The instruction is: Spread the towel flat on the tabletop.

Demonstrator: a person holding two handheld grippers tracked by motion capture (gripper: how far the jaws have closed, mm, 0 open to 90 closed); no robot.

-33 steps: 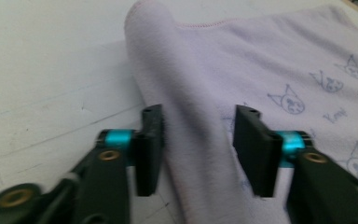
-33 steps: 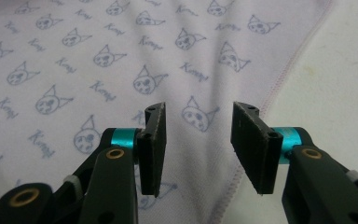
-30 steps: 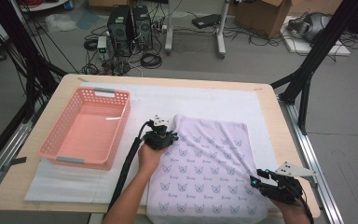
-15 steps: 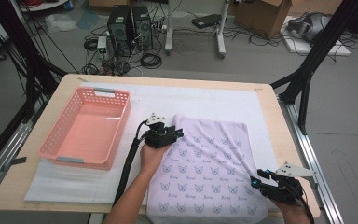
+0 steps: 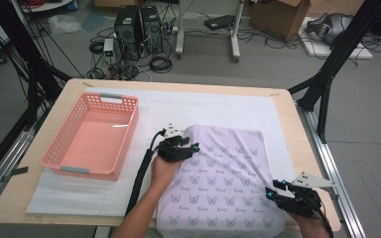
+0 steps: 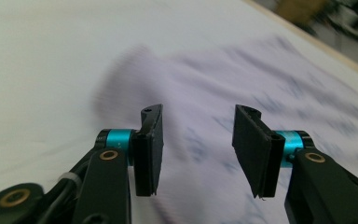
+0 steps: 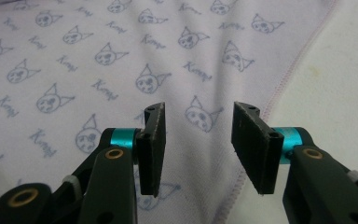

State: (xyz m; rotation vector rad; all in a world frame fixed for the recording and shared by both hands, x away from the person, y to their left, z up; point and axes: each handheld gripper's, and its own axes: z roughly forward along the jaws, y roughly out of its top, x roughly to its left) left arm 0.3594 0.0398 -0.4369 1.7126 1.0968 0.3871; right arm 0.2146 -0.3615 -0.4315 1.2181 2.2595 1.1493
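On the table [image 5: 39, 203], a white mat [image 5: 228, 106]; at left, a pink basket [image 5: 92, 136]; right of it, toward the near edge, spread flat, a lilac cloth [image 5: 228, 173] printed with cat faces; over its far left corner, left gripper [image 5: 181, 147], jaws just opened, apart, nothing between; over its near right edge, right gripper [image 5: 278, 191], jaws apart, gripping nothing
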